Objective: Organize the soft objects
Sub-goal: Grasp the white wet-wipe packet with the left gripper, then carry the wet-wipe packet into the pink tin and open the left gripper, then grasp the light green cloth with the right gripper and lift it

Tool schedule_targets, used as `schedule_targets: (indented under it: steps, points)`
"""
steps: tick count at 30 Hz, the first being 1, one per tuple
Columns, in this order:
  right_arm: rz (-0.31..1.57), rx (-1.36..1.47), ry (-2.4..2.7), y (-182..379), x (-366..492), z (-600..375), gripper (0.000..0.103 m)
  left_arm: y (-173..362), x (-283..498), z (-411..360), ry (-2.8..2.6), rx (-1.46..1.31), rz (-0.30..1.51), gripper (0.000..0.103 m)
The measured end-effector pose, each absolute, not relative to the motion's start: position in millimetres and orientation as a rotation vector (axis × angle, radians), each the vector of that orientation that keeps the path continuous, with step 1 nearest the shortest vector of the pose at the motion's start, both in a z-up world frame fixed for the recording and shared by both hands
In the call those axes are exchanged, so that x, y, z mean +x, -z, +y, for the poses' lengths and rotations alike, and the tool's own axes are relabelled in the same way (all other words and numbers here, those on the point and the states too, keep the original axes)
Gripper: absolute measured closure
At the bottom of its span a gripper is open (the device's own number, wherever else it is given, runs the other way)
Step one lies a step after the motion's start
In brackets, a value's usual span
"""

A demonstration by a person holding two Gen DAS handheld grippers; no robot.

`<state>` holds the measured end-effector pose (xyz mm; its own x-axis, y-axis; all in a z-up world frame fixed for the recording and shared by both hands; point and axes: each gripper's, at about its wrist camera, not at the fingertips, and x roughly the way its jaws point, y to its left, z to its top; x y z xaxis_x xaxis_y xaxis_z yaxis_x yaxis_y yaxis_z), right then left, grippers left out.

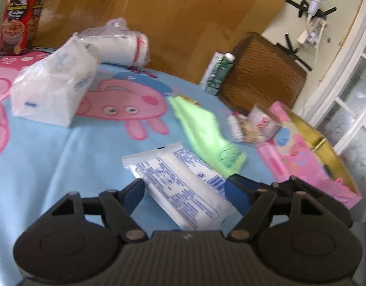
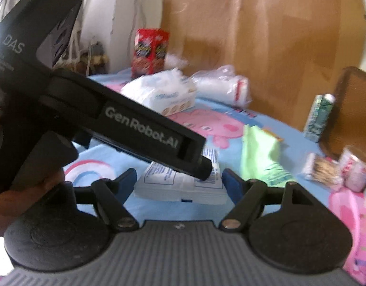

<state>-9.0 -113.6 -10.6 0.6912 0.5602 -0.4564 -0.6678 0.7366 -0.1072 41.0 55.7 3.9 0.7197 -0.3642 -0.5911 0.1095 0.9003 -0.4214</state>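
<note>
A flat white packet with blue print (image 1: 180,186) lies on the blue cartoon bedsheet (image 1: 63,166). My left gripper (image 1: 185,188) is open, its blue-padded fingers on either side of the packet's near end. My right gripper (image 2: 179,181) is open too, facing the same packet (image 2: 180,186) from the other side; the left gripper's black body (image 2: 111,119) crosses above the packet. A green soft pack (image 1: 206,135) lies just beyond. A white tissue pack (image 1: 54,88) and a clear-wrapped white roll (image 1: 121,45) lie farther back.
A red snack box (image 1: 20,16) stands at the back left. A green-white carton (image 1: 217,74) leans by a brown wicker chair (image 1: 261,74). A pink box (image 1: 309,152) with small wrapped items (image 1: 252,124) sits at the right. A wooden board rises behind.
</note>
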Motion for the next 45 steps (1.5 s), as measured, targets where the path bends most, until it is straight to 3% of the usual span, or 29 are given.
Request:
schedule_targets:
  steps: [12,20,22,25,29,36,45]
  points:
    - [0.218,-0.197,-0.407,-29.1,-16.0,-218.0,0.023,-70.2,78.8,-81.0,0.513,-0.163,0.629,0.029]
    - [0.206,-0.119,-0.191,-31.8,-3.4,-313.8,0.023,-77.4,106.6,-202.8,0.679,-0.023,0.626,0.031]
    - [0.222,-0.108,-0.159,-28.8,8.0,-328.1,0.043,-74.0,114.3,-224.4,0.67,0.011,0.622,0.029]
    - [0.245,-0.138,-0.058,-17.2,30.0,-336.8,0.042,-64.9,122.7,-241.2,0.613,0.054,0.617,0.027]
    - [0.269,-0.093,-0.013,-9.4,36.0,-355.5,0.033,-60.3,126.1,-220.8,0.612,-0.023,0.656,0.023]
    - [0.202,-0.073,-0.063,-14.3,8.1,-336.6,0.034,-63.7,105.6,-143.8,0.537,-0.111,0.615,0.023]
    - [0.272,-0.036,-0.297,-17.1,23.2,-267.1,0.034,-19.5,82.5,14.2,0.166,-0.199,0.649,0.023]
